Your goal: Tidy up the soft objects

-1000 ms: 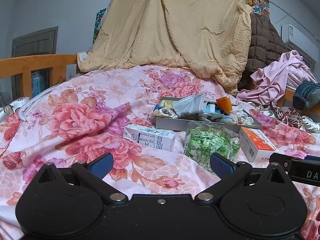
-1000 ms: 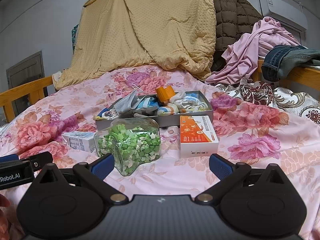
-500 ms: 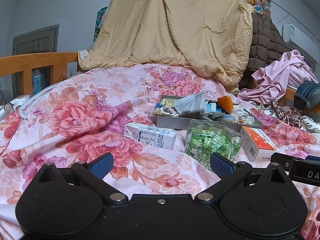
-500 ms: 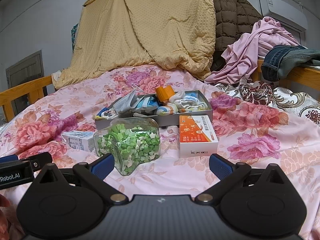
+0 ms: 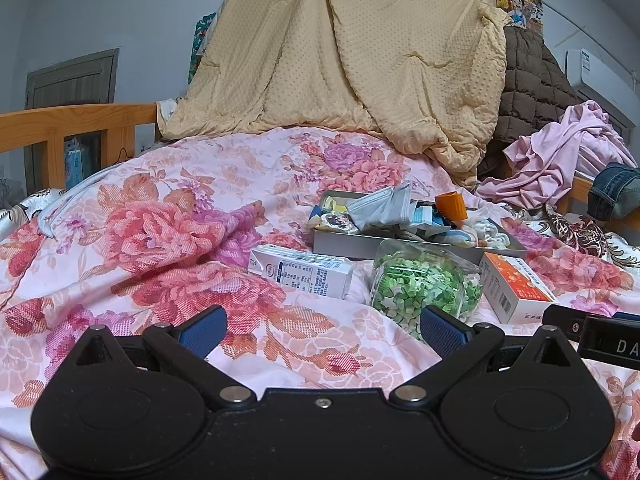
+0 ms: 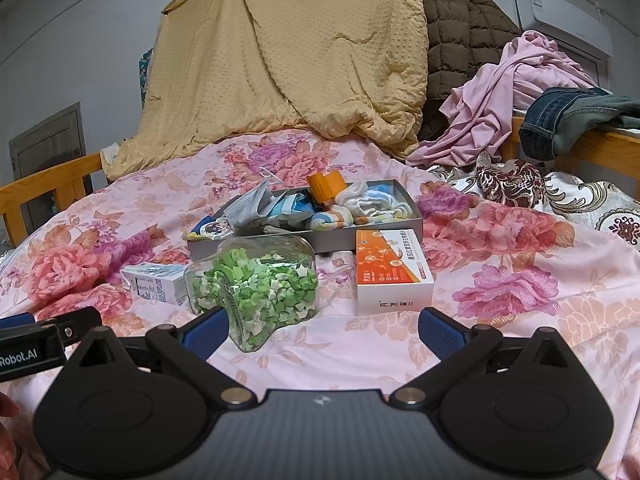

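Observation:
A grey tray [image 6: 256, 243] [image 5: 344, 242] on the floral bedspread holds face masks [image 6: 250, 206] [image 5: 380, 208], rolled socks [image 6: 370, 204], an orange cap [image 6: 326, 186] [image 5: 451, 206] and other small items. In front of it lie a clear jar of green paper stars [image 6: 260, 284] [image 5: 420, 284], an orange-and-white box [image 6: 392, 270] [image 5: 516, 286] and a white-and-blue box [image 5: 304, 274] [image 6: 154, 282]. My left gripper [image 5: 322, 330] is open over the bedspread, left of the jar. My right gripper [image 6: 322, 330] is open, its left finger beside the jar.
A tan quilt [image 6: 288, 60] hangs behind the bed, with a brown padded coat [image 6: 456, 36], pink clothing [image 6: 504, 92] and jeans [image 6: 568, 116] at the right. A wooden bed rail [image 5: 60, 124] runs along the left. The other gripper's tip [image 5: 592, 336] shows at the edge.
Both cameras have crept slightly closer to the jar and boxes. Nothing was picked up or let go; both grippers stay open.

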A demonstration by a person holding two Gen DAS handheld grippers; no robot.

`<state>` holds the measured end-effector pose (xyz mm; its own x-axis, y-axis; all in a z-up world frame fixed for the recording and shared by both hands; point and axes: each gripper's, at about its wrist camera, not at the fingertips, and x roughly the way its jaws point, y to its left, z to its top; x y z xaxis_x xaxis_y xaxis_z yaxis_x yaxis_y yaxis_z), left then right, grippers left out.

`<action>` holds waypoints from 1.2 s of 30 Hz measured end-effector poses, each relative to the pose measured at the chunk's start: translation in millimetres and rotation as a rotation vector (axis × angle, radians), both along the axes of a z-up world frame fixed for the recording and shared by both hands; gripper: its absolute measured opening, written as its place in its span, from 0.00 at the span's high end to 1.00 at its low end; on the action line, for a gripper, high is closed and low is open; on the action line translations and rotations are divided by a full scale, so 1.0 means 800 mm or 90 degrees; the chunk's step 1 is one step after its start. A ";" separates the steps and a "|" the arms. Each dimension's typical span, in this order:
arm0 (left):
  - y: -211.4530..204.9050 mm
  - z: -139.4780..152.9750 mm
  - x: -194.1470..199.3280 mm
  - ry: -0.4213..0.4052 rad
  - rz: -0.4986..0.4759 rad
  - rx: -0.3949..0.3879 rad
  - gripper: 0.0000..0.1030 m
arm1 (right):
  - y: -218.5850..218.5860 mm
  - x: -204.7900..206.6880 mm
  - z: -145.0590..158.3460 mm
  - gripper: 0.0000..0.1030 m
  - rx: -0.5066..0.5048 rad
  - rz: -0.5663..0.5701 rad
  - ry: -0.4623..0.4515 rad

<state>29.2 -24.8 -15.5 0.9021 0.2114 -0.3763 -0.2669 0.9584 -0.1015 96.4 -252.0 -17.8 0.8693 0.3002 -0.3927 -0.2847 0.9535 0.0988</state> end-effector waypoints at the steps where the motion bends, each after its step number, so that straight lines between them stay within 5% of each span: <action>1: 0.000 0.000 0.000 0.000 0.000 0.000 0.01 | 0.000 0.000 0.000 0.00 0.000 0.000 0.000; 36: -0.002 -0.001 -0.002 -0.003 -0.008 -0.002 0.01 | 0.000 0.000 0.000 0.00 -0.001 0.000 0.000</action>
<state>27.7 -26.4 -16.3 0.9064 0.1985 -0.3728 -0.2541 0.9614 -0.1058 96.4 -251.8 -17.7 0.8690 0.2998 -0.3937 -0.2847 0.9536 0.0977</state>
